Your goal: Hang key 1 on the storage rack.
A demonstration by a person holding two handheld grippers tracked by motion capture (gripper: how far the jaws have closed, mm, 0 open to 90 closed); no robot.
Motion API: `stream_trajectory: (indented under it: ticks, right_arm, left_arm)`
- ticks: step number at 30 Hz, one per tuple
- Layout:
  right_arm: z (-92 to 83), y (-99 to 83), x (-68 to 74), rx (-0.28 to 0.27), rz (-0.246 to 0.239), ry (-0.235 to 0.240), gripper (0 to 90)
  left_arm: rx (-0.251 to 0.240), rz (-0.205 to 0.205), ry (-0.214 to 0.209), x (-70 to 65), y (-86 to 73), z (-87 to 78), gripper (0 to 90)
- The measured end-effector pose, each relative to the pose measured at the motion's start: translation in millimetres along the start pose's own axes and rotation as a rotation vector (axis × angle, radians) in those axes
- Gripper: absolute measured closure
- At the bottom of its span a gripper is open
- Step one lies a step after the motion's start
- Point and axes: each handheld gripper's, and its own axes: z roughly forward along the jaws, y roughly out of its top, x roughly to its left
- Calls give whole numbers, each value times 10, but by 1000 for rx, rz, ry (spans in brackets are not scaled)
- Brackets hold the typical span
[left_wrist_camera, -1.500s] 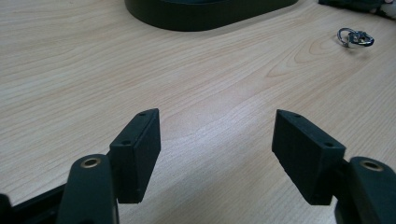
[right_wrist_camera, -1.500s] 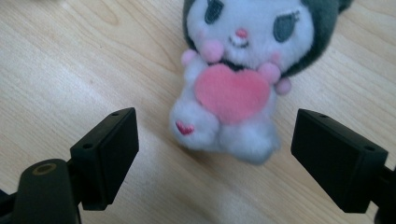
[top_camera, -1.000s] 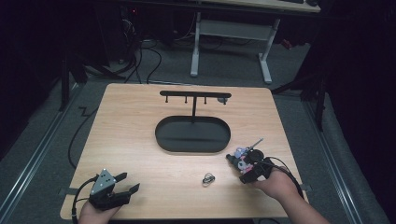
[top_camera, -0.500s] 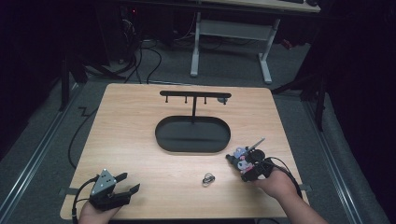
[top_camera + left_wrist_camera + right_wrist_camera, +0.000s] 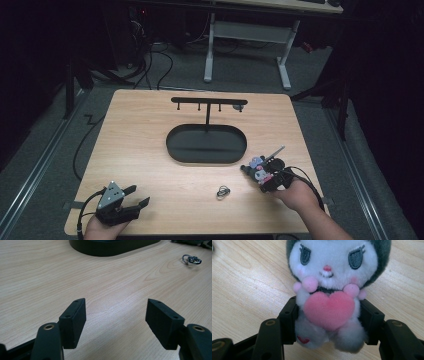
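Right gripper [image 5: 253, 169]: at the near right of the bench, in the person's right hand; its jaws have just been closing and now press on both sides of the plush toy's body, so the toy is held between them.
Plush toy [image 5: 332, 287]: a small soft doll with a white face, dark hood, stitched eyes, pink cheeks and a pink heart on its chest; in the right gripper view it faces the camera, its lower body between the two black pads. From above it shows as a pale pink and lilac bundle [image 5: 258, 167] at the gripper's tip, just off the near right end of the black base.
Left gripper [image 5: 134, 197]: at the near left corner of the bench, in the person's left hand, a grey three-cornered plate on top; its jaws stand wide apart with bare wood between them.
Left gripper pads [image 5: 75, 320]: low over the bench, touching no object.
Key ring [image 5: 223, 191]: a small metal ring with a clasp, lying flat on the bench between the two grippers, nearer the right one and apart from both; seen also at the far right of the left gripper view [image 5: 191, 259].
Stand [image 5: 208, 106]: a black oval base in the bench's middle with an upright post and a crossbar carrying short pegs.
Bench [image 5: 140, 140]: light wood, rectangular.
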Motion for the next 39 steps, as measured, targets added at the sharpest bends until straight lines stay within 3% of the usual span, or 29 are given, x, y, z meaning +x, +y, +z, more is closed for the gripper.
stream_trajectory:
  ticks: [11, 13, 15, 20, 21, 24, 32, 39]
  right_arm:
    - [30, 0, -17, 3, -13, -2, 469]
    - [2, -9, -7, 3, 7, -5, 480]
    - [-25, -15, -13, 3, -12, -5, 485]
    - [-185, -24, 0, -10, -10, -15, 494]
    - [-242, -23, -13, -24, -33, -7, 494]
    - [-348, -26, -23, -46, -19, 8, 493]
    - [-511, -14, -27, -65, -20, 24, 493]
    - [-589, 16, -22, -76, -9, 56, 492]
  left_arm:
    - [5, 5, -6, -10, 6, 26, 335]
    - [6, 3, -5, -3, 3, 23, 335]
    - [2, 0, -5, 4, 9, 21, 336]
    - [6, 7, -9, -12, 21, 39, 336]
    - [8, 9, -9, -20, 17, 41, 336]
    - [9, 12, -7, -23, 11, 42, 335]
    - [1, -6, 3, 9, 21, 44, 333]
    - [13, 6, 8, 8, 3, 40, 328]
